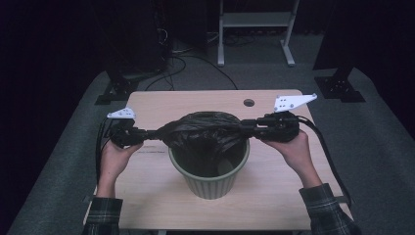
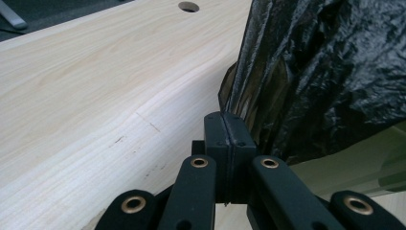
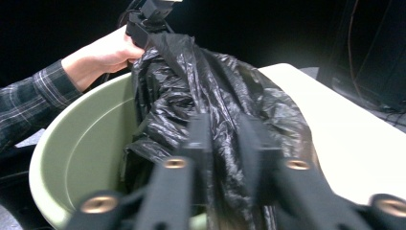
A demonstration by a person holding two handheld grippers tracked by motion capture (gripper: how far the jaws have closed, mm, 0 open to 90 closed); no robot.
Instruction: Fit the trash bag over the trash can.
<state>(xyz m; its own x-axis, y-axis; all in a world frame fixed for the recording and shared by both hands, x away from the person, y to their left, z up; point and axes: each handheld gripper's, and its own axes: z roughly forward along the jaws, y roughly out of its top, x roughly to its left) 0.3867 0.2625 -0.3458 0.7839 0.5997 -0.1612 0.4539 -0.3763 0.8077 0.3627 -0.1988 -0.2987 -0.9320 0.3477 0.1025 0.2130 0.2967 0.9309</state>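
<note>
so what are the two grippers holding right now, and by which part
Both hold the black bin bag over the green bin: left gripper pinches its rim edge, right gripper clamps a bunched fold at the opposite side.

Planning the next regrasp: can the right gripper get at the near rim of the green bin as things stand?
Probably yes, once it lets go. The right gripper is closed on the black bag above the green bin; the near rim looks bare and uncovered.

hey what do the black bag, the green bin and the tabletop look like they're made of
Black bag: thin plastic film, probably; glossy, crinkled, slightly see-through at its edge. Green bin: likely moulded plastic; smooth matte wall, ribbed outside. Tabletop: pale wood or wood-look laminate; grain lines show, which of the two is unclear.
</note>
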